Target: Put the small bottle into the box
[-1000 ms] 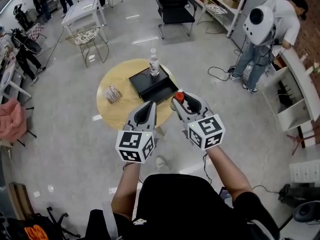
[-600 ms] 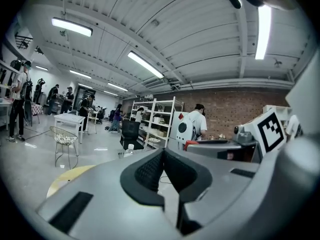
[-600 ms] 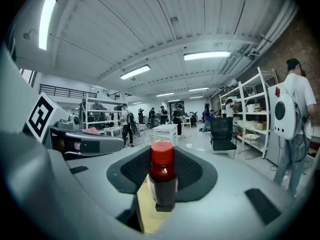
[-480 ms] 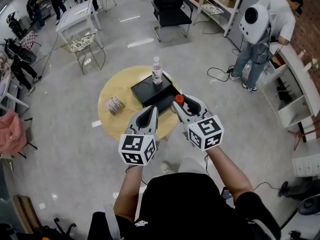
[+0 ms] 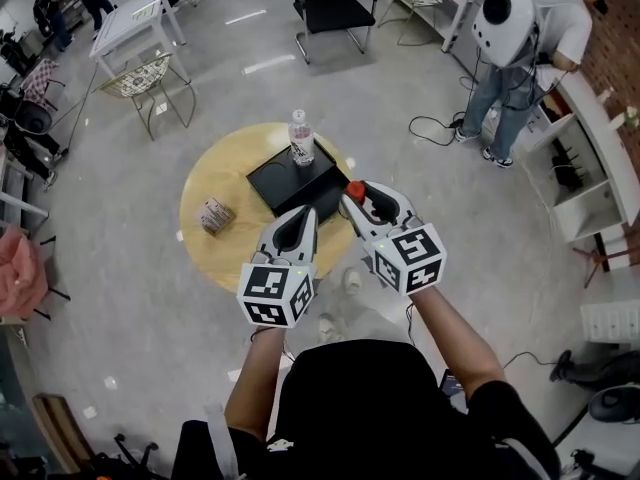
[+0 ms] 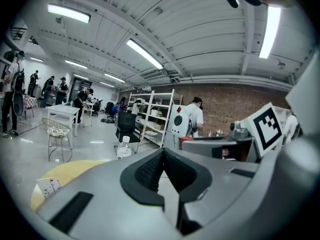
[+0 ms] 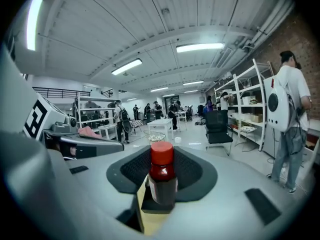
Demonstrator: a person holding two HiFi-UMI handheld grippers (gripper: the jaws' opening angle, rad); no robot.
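In the right gripper view a small dark bottle [image 7: 162,181] with a red cap stands upright between the jaws of my right gripper [image 7: 162,171], which is shut on it. From the head view this small bottle [image 5: 355,190] hangs over the near right edge of the round yellow table [image 5: 215,173], just right of the open black box [image 5: 293,181]. My left gripper [image 5: 300,216] hovers over the table's near edge, below the box. Its jaws [image 6: 162,166] meet with nothing between them.
A clear water bottle [image 5: 301,138] stands at the box's far edge. A small printed carton [image 5: 211,215] lies on the table's left side. A person [image 5: 525,38] stands at shelves to the right. Chairs [image 5: 327,3] and tables lie beyond.
The head view has shifted, so the table sits a little further left in the frame. Both grippers keep their pose, the right one still holding the small bottle.
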